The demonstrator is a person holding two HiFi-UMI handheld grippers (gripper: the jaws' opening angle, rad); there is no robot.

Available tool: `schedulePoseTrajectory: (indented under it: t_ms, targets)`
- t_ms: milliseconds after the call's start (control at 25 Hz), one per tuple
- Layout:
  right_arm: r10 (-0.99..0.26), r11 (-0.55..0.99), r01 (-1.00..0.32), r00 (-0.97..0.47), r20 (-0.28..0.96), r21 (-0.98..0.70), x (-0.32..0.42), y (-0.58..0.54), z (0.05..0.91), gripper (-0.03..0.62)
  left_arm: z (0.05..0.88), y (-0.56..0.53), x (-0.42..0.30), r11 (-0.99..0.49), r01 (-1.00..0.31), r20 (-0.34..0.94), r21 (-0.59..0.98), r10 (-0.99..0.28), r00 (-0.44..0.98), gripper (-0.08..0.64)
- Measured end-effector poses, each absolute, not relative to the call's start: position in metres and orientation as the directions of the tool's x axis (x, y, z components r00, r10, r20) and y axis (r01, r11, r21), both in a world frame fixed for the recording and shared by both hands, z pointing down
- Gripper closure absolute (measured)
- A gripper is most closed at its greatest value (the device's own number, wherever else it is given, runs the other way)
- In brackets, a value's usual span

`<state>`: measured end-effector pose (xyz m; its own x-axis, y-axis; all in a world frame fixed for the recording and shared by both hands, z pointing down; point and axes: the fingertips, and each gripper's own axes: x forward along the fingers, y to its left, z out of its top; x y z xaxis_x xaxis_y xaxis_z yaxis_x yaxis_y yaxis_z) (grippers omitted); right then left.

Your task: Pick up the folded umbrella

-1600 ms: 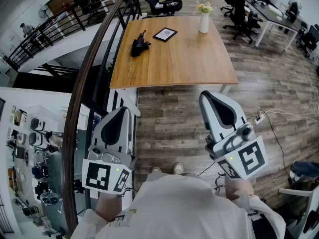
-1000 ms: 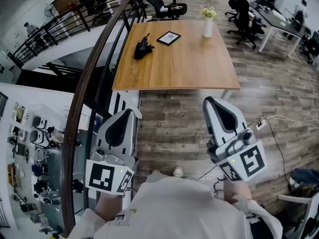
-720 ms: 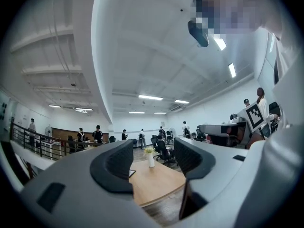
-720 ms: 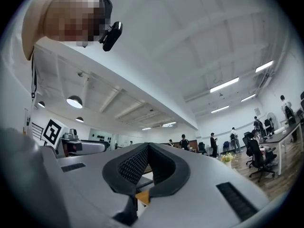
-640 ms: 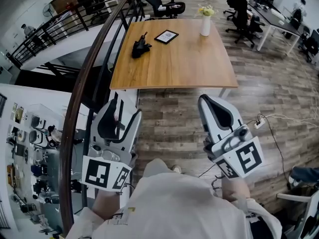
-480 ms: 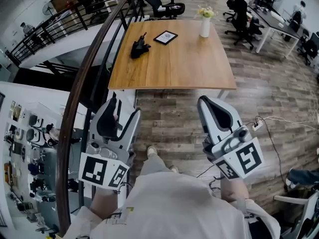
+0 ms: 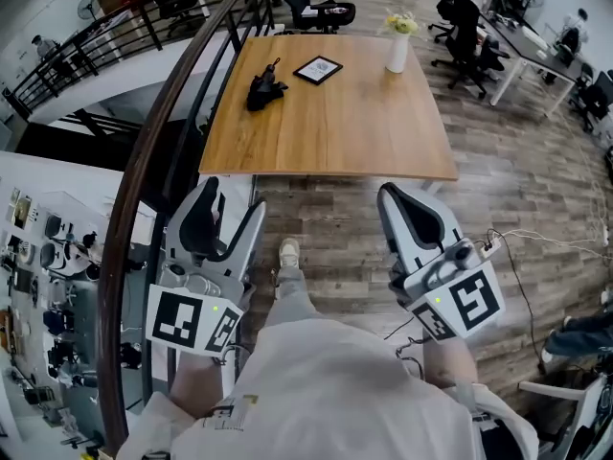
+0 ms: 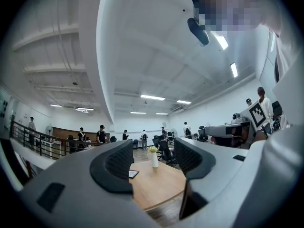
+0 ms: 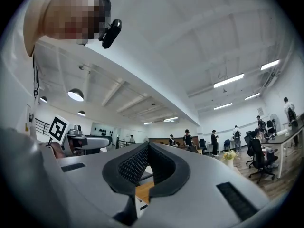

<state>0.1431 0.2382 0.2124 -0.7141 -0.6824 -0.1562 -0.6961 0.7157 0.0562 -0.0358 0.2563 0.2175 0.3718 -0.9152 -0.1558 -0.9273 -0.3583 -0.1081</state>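
**A:** How are the two hands held?

**B:** Both are out in front of the person's white shirt [image 7: 335,391], side by side and pointing ahead towards the wooden table [image 7: 326,127]. The left gripper [image 7: 232,199] sits just beside the curved handrail [image 7: 144,175]. The right gripper [image 7: 395,195] is over the plank floor [image 7: 326,228]. Each one is roughly level, with its nose slightly raised, and both are well short of the table's near edge.

**A:** And the claws?

**B:** The left one is spread, with a clear gap between its pads and nothing in it. Through that gap its own view shows only the far table. The right one is pressed together at the tips, with nothing pinched between them.

**A:** Where is the folded umbrella?

**B:** The folded umbrella [image 7: 261,89] lies on the far left part of the table. It is a dark bundle near the rail-side edge, well apart from both grippers. A tablet [image 7: 317,67] lies just to its right, and a white vase [image 7: 397,51] of flowers stands further right, near the back edge.

**A:** What can't you see properly?

**B:** The hands themselves are mostly hidden under the marker cubes, so only a bit of each wrist shows. One shoe [image 7: 288,252] pokes out below. In the left gripper view I can't pick out the umbrella, because the left pad covers that side of the table. In the right gripper view, only a sliver of tabletop shows behind the closed pads.
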Motion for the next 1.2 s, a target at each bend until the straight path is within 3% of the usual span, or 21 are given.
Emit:
schedulePoseTrajectory:
  t_ms: [440, 1200]
  targets:
    - [-0.679, 0.727, -0.685, -0.726, -0.108, 0.043, 0.093, 0.125, 0.216, 0.565, 0.218, 0.136, -0.094, -0.340, -0.933, -0.157, -0.117, -0.921, 0.356, 0.285]
    - [-0.716, 0.694, -0.713, -0.698, 0.012, -0.095, -0.021, -0.153, 0.229, 0.565, 0.252, -0.158, -0.202, -0.387, -0.898, 0.084, -0.210, -0.922, 0.377, 0.282]
